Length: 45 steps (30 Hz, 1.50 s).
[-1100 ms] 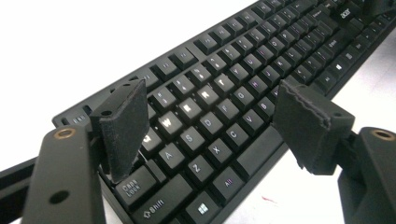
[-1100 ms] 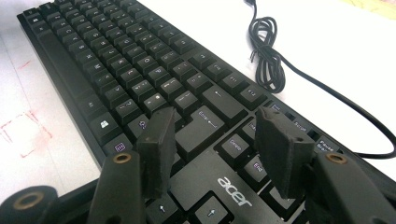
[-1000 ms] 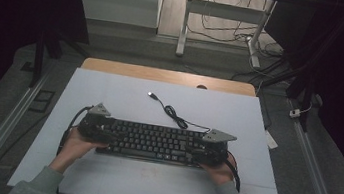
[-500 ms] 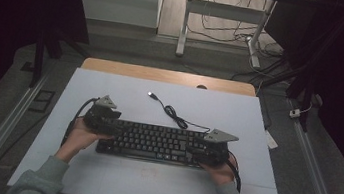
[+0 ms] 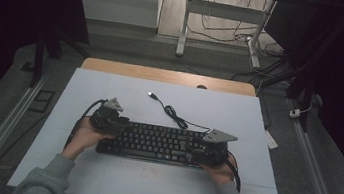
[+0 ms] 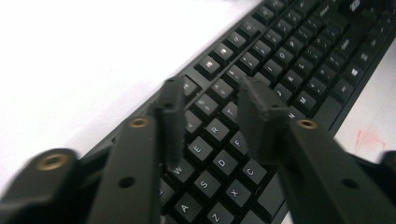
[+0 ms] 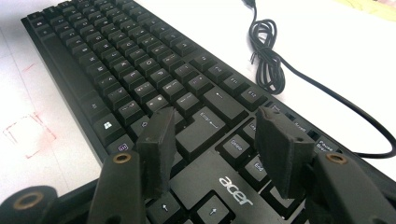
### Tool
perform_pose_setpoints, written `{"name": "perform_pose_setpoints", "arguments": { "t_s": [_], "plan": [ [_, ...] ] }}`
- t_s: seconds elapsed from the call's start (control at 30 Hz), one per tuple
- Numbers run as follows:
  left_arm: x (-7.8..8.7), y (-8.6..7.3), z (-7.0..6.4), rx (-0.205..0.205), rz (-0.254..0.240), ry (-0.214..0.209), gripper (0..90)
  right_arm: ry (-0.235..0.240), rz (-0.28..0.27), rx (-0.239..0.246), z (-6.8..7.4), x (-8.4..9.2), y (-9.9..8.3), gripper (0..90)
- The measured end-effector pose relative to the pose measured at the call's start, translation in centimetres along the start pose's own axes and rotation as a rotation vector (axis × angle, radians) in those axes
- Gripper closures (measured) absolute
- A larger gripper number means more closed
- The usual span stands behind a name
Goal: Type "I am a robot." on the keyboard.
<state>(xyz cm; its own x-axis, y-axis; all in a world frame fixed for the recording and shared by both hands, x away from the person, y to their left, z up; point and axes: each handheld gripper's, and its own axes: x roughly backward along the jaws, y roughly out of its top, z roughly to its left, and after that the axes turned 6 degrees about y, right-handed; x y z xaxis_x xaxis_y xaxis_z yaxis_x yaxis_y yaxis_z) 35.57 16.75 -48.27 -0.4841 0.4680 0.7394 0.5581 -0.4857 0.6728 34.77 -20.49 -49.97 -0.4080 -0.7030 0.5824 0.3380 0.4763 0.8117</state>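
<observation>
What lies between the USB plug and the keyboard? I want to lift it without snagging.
The keyboard's own black cable, coiled in loops behind it, runs to the USB plug, in the high view.

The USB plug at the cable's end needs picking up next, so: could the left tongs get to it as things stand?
Probably yes. The USB plug lies alone on the white table, beyond the keyboard; the left tongs hover over its keys, gripping nothing.

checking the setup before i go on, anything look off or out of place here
Little stands out. The black keyboard lies flat and whole on the white table. Its cable trails loose across the table in a tangle, with the plug lying unconnected. Faint red marks stain the surface near the keyboard's front edge.
</observation>
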Motion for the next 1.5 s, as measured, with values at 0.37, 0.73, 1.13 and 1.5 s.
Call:
{"name": "perform_pose_setpoints", "arguments": {
  "t_s": [0.37,0.73,1.13,1.5],
  "plan": [
    [-1.8,-0.4,-0.5,-0.042,0.058,-0.026,88.9,-0.001,0.003,0.003,0.0,-0.1,0.0,48.3],
    [-2.7,-0.7,-0.7,-0.049,0.072,-0.013,88.9,-0.004,0.005,0.004,-0.1,-0.1,0.0,48.3],
    [-3.1,-0.9,-0.8,-0.048,0.071,-0.002,88.9,-0.005,0.005,0.004,-0.1,0.0,-0.1,48.3],
    [-2.7,-0.8,-1.1,-0.049,0.047,0.008,89.0,-0.006,0.006,0.006,-0.1,-0.1,-0.1,48.3]
  ]
}}
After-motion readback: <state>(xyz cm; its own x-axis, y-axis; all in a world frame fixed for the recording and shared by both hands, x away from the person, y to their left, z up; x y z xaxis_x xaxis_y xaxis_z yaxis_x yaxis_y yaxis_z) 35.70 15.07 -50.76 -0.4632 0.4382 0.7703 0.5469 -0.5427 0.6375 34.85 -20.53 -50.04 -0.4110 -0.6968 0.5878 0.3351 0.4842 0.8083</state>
